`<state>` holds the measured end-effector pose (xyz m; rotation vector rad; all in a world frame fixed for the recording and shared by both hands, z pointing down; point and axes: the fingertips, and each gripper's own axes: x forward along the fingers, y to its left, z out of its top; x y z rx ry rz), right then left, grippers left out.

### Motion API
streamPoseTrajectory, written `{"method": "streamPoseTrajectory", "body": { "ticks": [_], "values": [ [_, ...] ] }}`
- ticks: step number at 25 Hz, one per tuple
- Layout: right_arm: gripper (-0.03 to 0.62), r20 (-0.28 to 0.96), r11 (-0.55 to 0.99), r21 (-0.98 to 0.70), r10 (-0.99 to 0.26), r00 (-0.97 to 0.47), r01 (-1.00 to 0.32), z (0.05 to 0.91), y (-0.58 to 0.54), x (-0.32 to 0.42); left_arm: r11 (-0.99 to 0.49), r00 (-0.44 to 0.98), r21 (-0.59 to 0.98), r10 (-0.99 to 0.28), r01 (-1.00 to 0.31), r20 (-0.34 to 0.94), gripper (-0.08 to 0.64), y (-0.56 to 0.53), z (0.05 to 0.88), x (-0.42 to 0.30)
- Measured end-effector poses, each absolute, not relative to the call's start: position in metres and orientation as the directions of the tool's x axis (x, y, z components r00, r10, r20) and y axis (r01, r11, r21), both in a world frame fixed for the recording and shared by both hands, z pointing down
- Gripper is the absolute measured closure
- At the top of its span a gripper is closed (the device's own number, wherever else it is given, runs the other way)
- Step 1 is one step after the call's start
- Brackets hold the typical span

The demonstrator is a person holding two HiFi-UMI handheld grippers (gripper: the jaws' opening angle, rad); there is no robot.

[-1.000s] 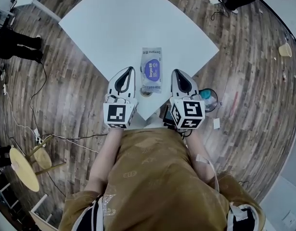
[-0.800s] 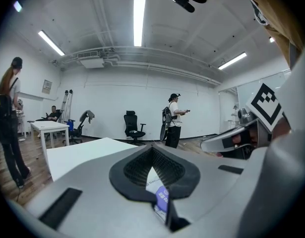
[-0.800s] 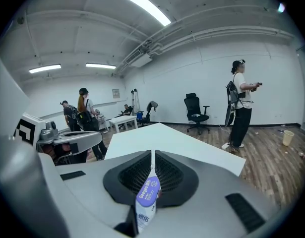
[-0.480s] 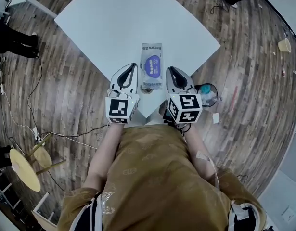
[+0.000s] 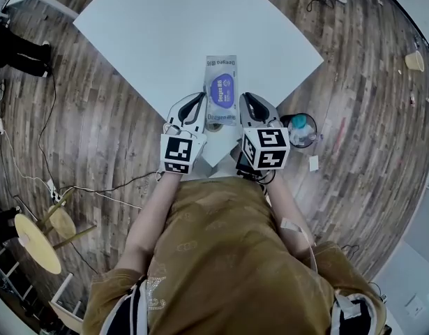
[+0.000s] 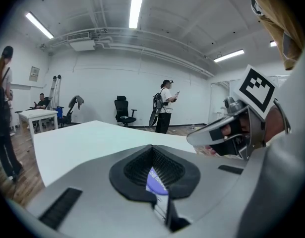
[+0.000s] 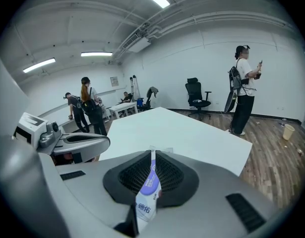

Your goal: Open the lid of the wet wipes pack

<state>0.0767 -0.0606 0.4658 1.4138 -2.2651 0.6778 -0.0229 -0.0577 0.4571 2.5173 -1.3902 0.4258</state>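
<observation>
Left gripper (image 5: 197,100), right gripper (image 5: 246,100) farther forward; wet wipes pack (image 5: 221,91) between.

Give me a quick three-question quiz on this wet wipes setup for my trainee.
1. True or false: the wet wipes pack lies flat on the white table.
2. Where does the pack lie relative to the left gripper and the right gripper? A) left of both B) between them C) right of both
3. How many wet wipes packs are on the table?
Key: 1 true; 2 B; 3 one.
</observation>
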Motion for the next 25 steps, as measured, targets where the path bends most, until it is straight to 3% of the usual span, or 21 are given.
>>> {"method": "streamPoseTrajectory", "body": {
  "ticks": [25],
  "values": [
    [0.576, 0.699, 0.370, -0.246, -0.572, -0.429, -0.896, 0.544, -0.073, 0.065, -0.638, 0.555, 0.139, -0.517, -0.757, 0.652, 0.560, -0.027, 0.561, 0.003]
  ]
}}
